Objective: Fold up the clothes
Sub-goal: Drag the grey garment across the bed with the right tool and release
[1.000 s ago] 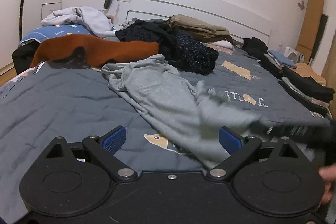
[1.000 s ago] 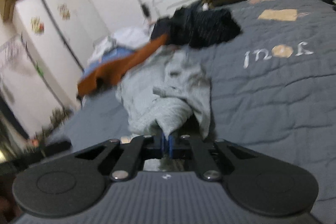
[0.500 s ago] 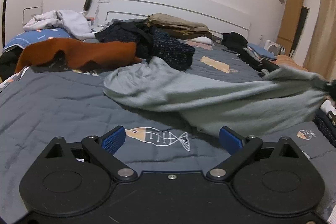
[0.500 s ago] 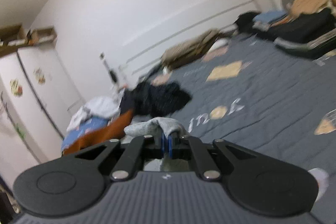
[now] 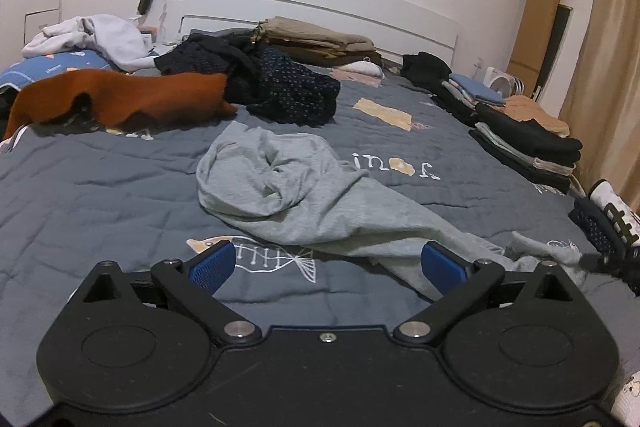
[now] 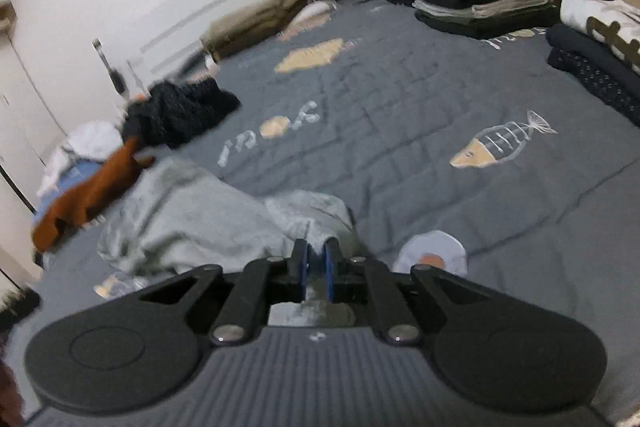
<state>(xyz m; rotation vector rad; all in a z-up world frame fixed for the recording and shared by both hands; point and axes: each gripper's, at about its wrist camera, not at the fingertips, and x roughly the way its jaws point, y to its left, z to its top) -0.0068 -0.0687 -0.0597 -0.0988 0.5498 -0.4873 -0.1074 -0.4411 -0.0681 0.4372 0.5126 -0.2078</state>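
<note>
Nearest the left wrist camera, the left gripper (image 5: 326,261) hangs with its blue pads spread wide and nothing between them, low over the grey quilt (image 5: 100,187). At the right wrist camera, the right gripper (image 6: 315,267) has its pads nearly together, pinching a fold of the grey garment (image 5: 304,203), which lies crumpled mid-bed and trails toward 4 o'clock in the left view. Beyond it, at 10 o'clock, lies a rust-orange garment (image 5: 120,99), with a dark dotted heap (image 5: 280,87) at 12. Folded stacks (image 5: 524,143) line the bed's edge at 2 o'clock.
</note>
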